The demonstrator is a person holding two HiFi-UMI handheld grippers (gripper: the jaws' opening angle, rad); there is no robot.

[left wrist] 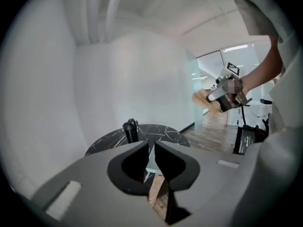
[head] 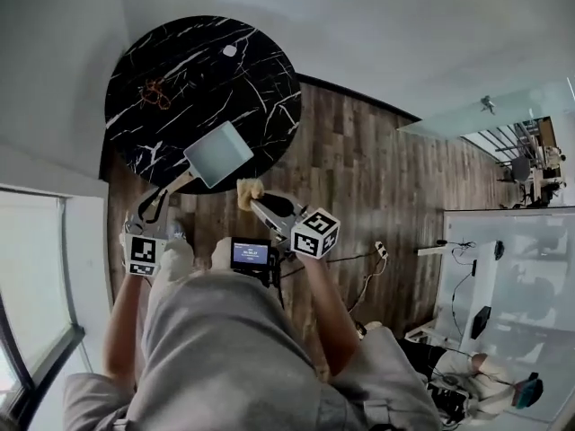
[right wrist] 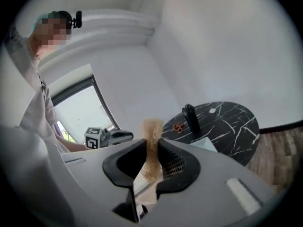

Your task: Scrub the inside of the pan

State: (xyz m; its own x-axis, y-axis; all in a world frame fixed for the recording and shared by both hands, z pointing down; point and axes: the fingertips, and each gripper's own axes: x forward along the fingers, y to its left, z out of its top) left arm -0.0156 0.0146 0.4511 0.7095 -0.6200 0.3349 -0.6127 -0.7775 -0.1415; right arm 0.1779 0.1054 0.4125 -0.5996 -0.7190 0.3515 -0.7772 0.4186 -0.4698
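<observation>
One pan (head: 218, 153), one sponge (head: 250, 189) (one black bottle (right wrist: 191, 118))

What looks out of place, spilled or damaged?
Nothing looks spilled or broken. The pan is not set on the table: the left gripper holds it up by its handle, the right gripper holds a sponge beside it.
</observation>
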